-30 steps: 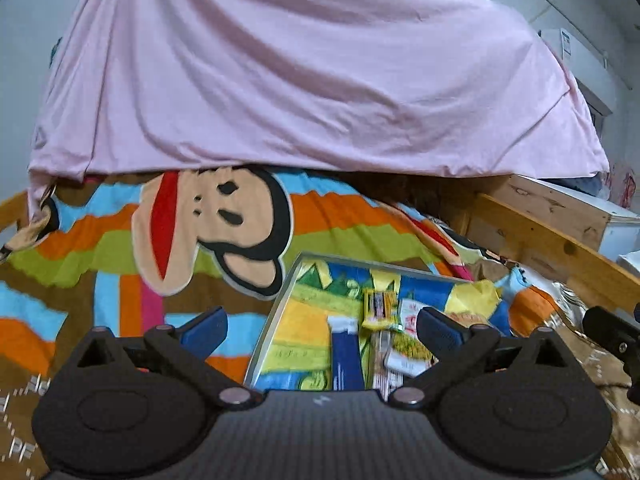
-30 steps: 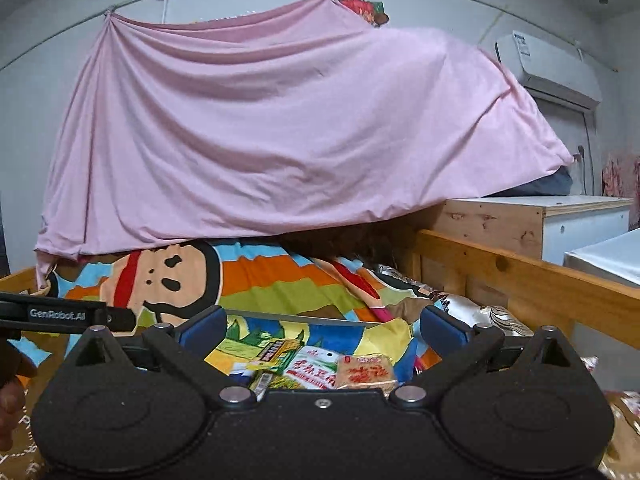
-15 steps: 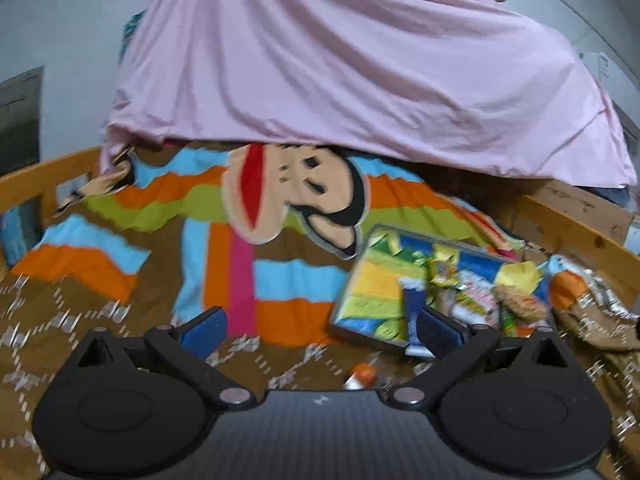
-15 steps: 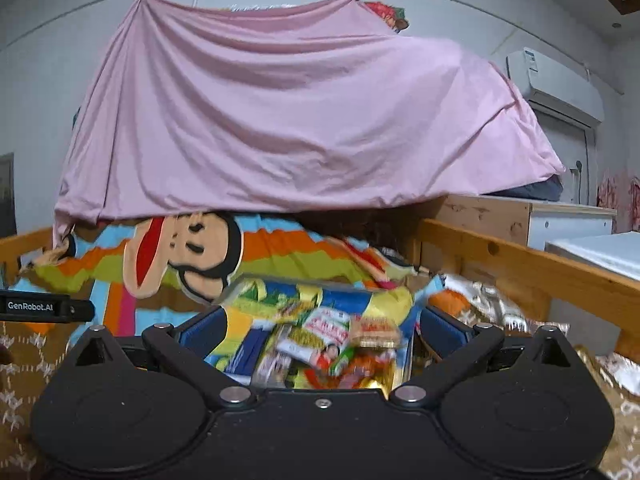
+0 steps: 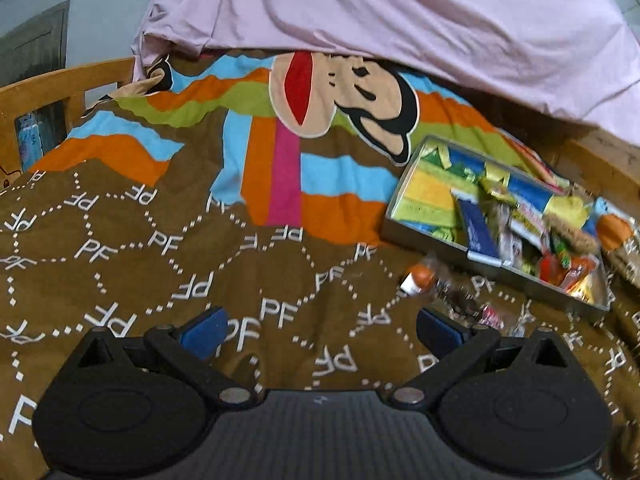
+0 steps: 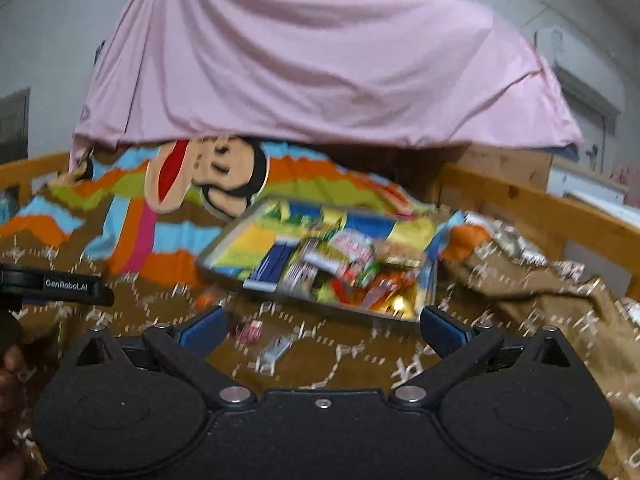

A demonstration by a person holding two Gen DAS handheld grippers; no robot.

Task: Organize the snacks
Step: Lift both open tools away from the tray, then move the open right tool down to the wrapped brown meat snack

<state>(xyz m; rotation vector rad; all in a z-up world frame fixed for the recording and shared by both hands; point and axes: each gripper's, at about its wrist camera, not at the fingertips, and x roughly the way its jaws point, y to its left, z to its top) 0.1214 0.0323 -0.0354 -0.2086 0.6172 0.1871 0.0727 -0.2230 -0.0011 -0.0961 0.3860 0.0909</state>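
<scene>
left tool (image 5: 318, 330): spread wide with nothing between its blue pads, hanging low over the brown part of the bedspread (image 5: 168, 264); judged to be released so it can drop onto a loose piece
right tool (image 6: 320, 326): also spread wide and empty, aimed at the near edge of the tray, with the small loose packets just beyond its fingertips
tray (image 5: 424, 236): a shallow grey box lying on the bed at far right of the left view, tilted on the soft cover; its left half holds flat yellow and green packs lined up, its right half a jumbled heap, so the sorting looks partly done
loose snacks (image 5: 418, 280): an orange-capped piece and some dark crinkled wrappers lie on the bedspread just beside the tray's near wall, outside it; probably the next things to go in
small packets (image 6: 250, 330): a pink-and-white one and a pale one lie between the right tool and the tray, blurred, labels unreadable
pink sheet (image 6: 320, 60): draped over the far end of the bed, clear of the work
wooden bed rail (image 6: 540, 216): runs along the right, beyond the tray
change: a second ago both cameras sat low and close, the tray filling the space between the fingers; now both tools have pulled back and risen, the left one swung leftward, so the tray sits farther off and the stray pieces on the cover have come into sight; both remain spread
</scene>
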